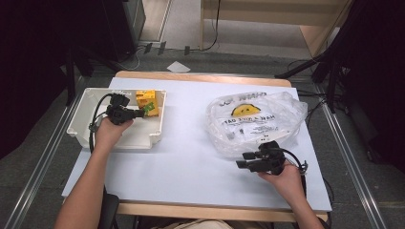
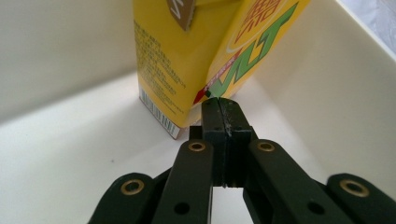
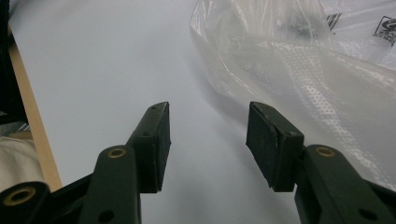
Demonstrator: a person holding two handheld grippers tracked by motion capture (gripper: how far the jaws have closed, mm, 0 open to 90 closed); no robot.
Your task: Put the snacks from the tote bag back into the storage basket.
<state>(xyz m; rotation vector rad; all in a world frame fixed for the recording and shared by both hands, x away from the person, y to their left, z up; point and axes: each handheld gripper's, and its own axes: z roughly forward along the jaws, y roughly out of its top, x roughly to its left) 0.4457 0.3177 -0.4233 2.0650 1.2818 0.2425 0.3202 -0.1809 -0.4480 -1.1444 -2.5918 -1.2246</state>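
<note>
On the tabletop (image 1: 181,157), which is covered in pale sheeting with a wooden edge showing along the far and near sides, everything is placed here against the white bin (image 1: 86,125) at the far left. The stretch between the bin and the plastic bag (image 1: 255,119), well to its right, is open sheet, and so is the near half of the tabletop below the bin. The bag is clear and crumpled; its print reads reversed in the high view, and what it holds, if anything, cannot be made out. In the right tool's view its near edge (image 3: 299,70) lies just beyond the right jaw, cut off by the frame.

Inside the bin, against its far right corner, stands the yellow carton (image 1: 145,100). The high view shows just its top and a green patch, partly hidden by the left tool (image 1: 143,113). The left tool's view brings the carton (image 2: 187,60) close, its top cut off, with a barcode low on one face and green lettering on the other, and the bin's walls rising close behind it.

The left tool (image 2: 223,100) has its jaws pressed flat together, tips at the carton's lower corner edge; whether they touch it cannot be told. The right tool (image 1: 248,160), well right of the bin and near the bag's front edge, hovers with its jaws (image 3: 208,135) wide apart over bare sheet, holding nothing.
</note>
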